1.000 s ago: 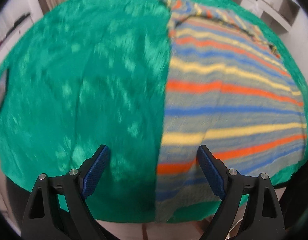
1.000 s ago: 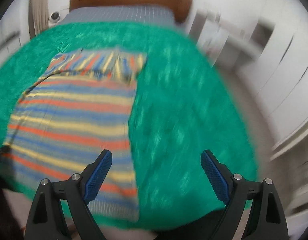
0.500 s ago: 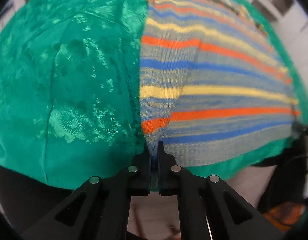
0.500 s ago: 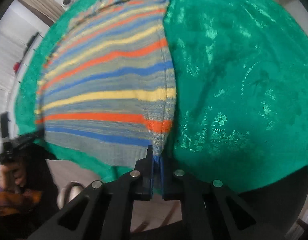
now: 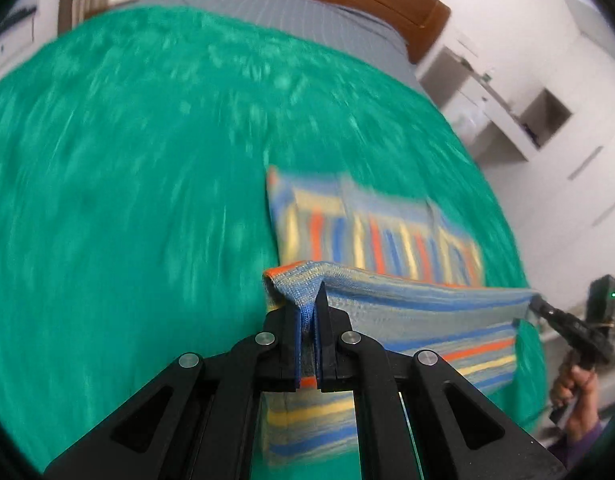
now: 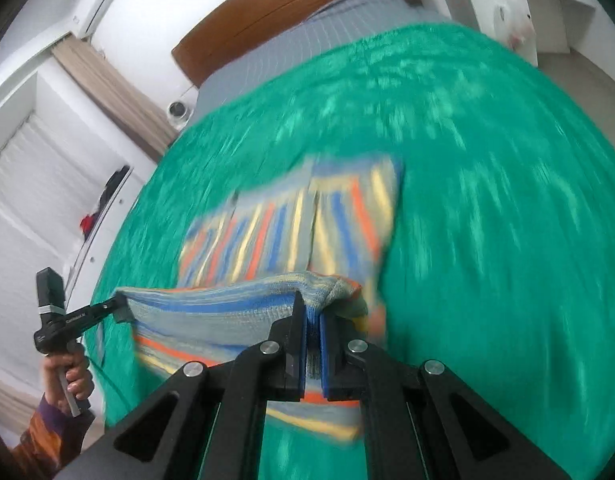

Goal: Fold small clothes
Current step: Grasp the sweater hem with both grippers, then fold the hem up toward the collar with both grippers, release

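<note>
Across frame centre, both views: green bedspread fills bed, striped garment lies on it, far part flat above grippers. Near hem lifted, stretched sideways between your hands; its long axis runs left-right. Left gripper clamped on hem's left corner. Right gripper clamped on right corner. Neither nearer. Fold target lies straight ahead, upper frame. No containers seen.

The striped knit garment hangs doubled over, near edge lifted taut, far part lying flat
</note>
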`<state>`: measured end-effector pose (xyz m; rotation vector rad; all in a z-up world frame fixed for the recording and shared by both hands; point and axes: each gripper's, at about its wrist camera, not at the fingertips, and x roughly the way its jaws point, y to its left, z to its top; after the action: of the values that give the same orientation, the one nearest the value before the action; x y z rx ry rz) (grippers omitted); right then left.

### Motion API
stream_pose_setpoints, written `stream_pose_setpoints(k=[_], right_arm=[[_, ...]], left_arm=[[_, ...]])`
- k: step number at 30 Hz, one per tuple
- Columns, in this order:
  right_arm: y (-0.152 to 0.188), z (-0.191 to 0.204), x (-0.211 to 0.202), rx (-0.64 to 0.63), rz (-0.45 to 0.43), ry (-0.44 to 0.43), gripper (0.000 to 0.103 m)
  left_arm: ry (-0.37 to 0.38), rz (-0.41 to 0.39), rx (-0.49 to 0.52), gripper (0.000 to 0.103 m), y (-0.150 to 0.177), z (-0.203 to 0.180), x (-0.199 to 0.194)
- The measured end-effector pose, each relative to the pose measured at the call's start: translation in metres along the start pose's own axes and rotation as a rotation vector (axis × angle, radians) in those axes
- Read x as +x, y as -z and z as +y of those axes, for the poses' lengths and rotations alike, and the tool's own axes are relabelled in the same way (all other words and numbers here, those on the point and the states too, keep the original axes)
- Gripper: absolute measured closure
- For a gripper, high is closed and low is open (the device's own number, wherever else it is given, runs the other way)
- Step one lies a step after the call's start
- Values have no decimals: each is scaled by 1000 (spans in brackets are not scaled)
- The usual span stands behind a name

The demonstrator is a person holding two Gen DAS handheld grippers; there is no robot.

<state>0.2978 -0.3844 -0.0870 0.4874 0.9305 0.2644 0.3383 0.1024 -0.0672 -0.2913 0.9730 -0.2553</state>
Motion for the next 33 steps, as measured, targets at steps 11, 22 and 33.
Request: stream_pose_setpoints(k=[11,22,33], right_arm=[[-81,-63,82,179,-63,34,81],[-97,32,166,-73,133,-1,78],[5,43,90,-338,283,-1,57]], left_arm=[[-148,7,-13,42,-71,17,87],[-135,189,305,31,-25,-44,125],[-128,215,366,46,59,-31,86]])
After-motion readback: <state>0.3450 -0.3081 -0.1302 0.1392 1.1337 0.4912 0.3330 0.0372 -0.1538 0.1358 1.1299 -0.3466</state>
